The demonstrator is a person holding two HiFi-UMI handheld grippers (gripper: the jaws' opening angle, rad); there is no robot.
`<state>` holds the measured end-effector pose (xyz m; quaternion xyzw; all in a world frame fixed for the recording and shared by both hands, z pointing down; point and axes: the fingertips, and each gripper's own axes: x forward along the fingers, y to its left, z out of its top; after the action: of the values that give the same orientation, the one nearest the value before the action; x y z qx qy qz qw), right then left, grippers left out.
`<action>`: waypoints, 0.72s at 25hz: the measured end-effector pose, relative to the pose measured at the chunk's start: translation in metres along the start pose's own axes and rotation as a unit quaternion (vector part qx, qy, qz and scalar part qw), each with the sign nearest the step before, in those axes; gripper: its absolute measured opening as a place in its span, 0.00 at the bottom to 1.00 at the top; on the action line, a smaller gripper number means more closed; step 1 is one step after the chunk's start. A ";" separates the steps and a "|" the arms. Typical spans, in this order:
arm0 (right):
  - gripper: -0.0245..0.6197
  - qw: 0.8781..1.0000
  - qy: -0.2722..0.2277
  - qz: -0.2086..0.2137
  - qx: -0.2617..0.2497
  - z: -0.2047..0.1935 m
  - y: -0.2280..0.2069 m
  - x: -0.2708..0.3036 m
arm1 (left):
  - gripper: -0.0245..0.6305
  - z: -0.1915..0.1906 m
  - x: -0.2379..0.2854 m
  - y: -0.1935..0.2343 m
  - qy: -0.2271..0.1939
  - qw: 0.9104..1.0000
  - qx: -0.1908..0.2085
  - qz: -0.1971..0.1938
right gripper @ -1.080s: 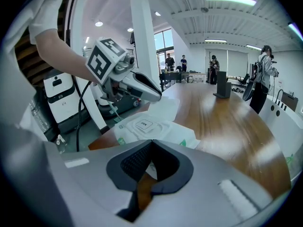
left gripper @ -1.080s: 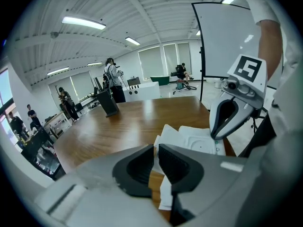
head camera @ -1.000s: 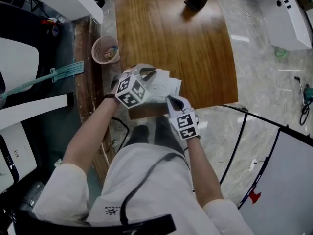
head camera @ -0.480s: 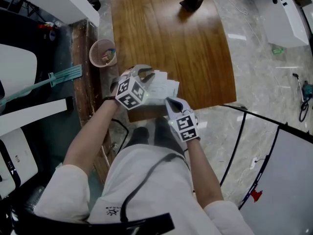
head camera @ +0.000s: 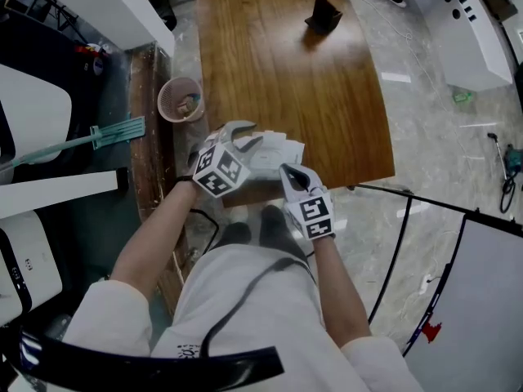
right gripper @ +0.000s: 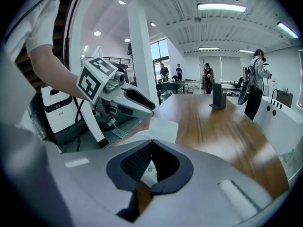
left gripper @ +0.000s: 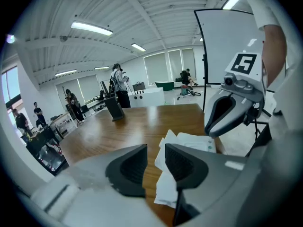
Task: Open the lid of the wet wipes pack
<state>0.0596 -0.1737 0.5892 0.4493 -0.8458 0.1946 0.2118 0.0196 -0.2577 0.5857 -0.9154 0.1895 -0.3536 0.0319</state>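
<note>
The white wet wipes pack [head camera: 276, 149] lies at the near edge of the wooden table [head camera: 286, 64]. In the left gripper view the wet wipes pack [left gripper: 191, 143] looks crumpled, just beyond my jaws. My left gripper [head camera: 243, 135] hovers over its left end; the left gripper [left gripper: 156, 157] jaws are opening and nothing is between the pads. My right gripper [head camera: 290, 172] is at the pack's near right edge. The right gripper [right gripper: 151, 148] has its tips closed, seemingly pinching the pack [right gripper: 161, 126], whose green print shows behind the pads.
A black stand [head camera: 324, 12] sits at the table's far end. On the floor to the left are a pink basket [head camera: 181, 98] and a green broom [head camera: 98, 135]. White machines stand at both sides. Several people stand far across the room.
My left gripper's jaws have parted and drawn back from the pack. Both grippers have risen slightly, and the right one keeps its place at the pack's edge.
</note>
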 end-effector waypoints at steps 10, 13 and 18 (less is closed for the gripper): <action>0.05 0.998 -0.056 -0.030 0.006 0.035 0.010 -0.027 | 0.19 0.021 -0.050 -0.007 -0.059 0.996 -0.063 0.029; 0.05 0.996 -0.080 -0.041 0.012 0.047 0.012 -0.039 | 0.16 0.029 -0.069 -0.009 -0.078 0.993 -0.075 0.041; 0.05 0.991 -0.118 -0.051 0.023 0.068 0.016 -0.062 | 0.12 0.051 -0.102 -0.012 -0.108 0.990 -0.072 0.060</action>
<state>0.0652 -0.1589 0.4972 0.5167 -0.8359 0.1487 0.1102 -0.0115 -0.2129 0.4851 -0.9351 0.2648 -0.2356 0.0077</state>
